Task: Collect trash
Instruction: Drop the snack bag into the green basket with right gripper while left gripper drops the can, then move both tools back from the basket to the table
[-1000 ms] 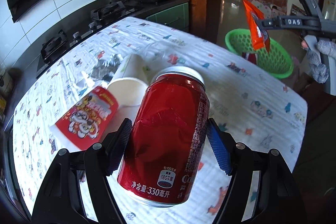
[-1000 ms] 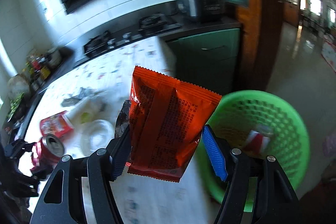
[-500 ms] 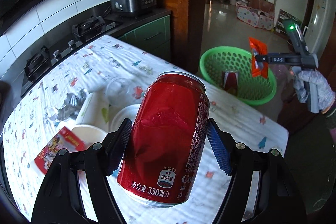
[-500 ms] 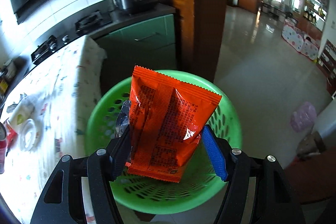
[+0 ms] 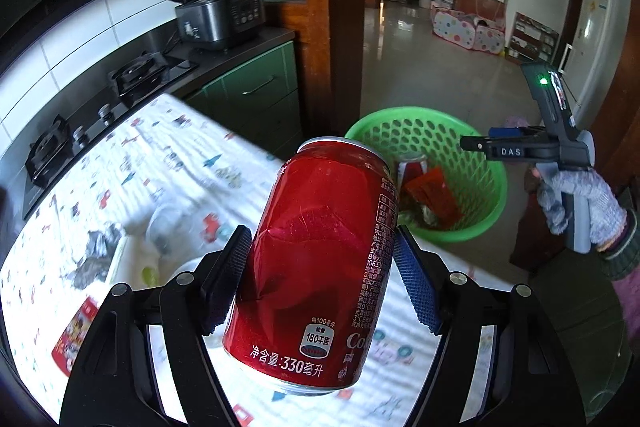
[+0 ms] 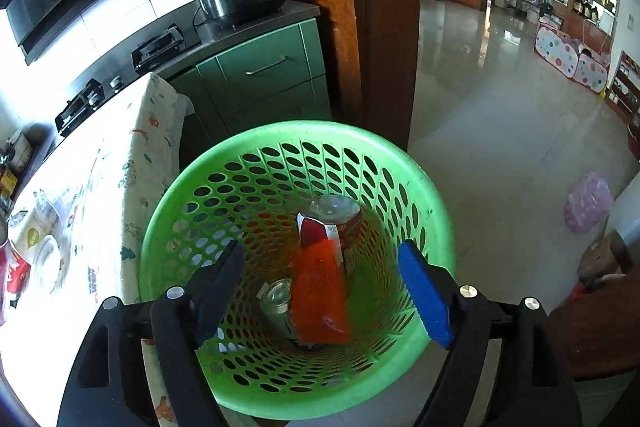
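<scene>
Dropped orange packet [image 6: 320,291] now in basket [image 6: 432,187], hiding a can [image 6: 340,223]

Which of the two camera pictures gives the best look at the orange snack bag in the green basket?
The right wrist view: it looks straight down into the green basket, where the orange snack bag lies among cans. The left wrist view shows the bag smaller, from the side, partly behind the red can.

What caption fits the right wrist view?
Open right claw above the green basket, where an orange wrapper lies among cans.
</scene>
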Available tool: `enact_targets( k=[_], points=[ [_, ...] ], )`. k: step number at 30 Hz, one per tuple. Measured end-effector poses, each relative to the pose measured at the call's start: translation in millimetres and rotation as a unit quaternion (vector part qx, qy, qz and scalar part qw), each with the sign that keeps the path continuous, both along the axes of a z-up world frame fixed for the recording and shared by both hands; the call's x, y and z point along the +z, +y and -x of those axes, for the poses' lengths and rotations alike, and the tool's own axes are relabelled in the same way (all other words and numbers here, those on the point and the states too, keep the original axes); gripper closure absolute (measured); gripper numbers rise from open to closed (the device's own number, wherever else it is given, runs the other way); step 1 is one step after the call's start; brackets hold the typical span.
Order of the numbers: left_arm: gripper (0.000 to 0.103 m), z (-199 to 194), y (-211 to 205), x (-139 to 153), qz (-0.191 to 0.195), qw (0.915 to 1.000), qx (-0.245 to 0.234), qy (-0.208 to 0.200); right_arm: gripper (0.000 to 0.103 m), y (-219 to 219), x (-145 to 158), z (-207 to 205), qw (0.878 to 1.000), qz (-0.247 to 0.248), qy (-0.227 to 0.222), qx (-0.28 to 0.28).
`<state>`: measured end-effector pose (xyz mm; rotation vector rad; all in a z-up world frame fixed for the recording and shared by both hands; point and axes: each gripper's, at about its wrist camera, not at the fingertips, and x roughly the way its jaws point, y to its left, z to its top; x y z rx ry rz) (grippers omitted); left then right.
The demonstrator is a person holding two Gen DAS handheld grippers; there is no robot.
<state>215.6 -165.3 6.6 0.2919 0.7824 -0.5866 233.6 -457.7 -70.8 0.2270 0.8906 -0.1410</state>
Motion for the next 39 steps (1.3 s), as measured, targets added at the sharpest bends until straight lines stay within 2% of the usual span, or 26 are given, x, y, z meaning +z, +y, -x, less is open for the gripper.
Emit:
enact_targets(
  k=[12, 17, 22, 26, 30, 34, 39],
  points=[
    [0.032, -38.4, -86.3, -19.2, 0.0, 0.999, -0.03, 0.033, 0.021, 4.5, 37.1, 45.2, 0.999, 0.006, -0.05, 0.022],
    [0.032, -54.0, -119.3, -32.1, -0.005, 0.9981, -0.036, 0.049, 0.021, 3.3, 43.6, 62.7, 0.998, 0.01, -0.064, 0.023],
    [0.03, -65.9, -137.7, -41.5, 0.007, 0.9973, -0.032, 0.067, 0.021, 1.7, 43.1, 75.3, 0.997, 0.029, -0.066, 0.02],
    [0.022, -66.0, -143.3, -43.5, 0.02, 0.9972, -0.026, 0.068, 0.021, -1.4, 39.2, 81.5, 0.998, 0.025, -0.063, 0.015],
    [0.021, -59.9, -138.3, -41.4, 0.021, 0.9977, -0.03, 0.057, 0.021, -1.2, 39.1, 86.0, 0.998, 0.023, -0.062, 0.013],
    [0.021, -50.6, -119.7, -32.9, 0.02, 0.9988, -0.022, 0.039, 0.021, 6.9, 44.0, 85.7, 0.998, 0.023, -0.063, 0.019],
    [0.021, -34.7, -75.2, -16.1, 0.037, 0.9991, -0.001, 0.02, 0.021, 28.6, 50.2, 84.8, 0.997, 0.021, -0.066, 0.038]
  ],
)
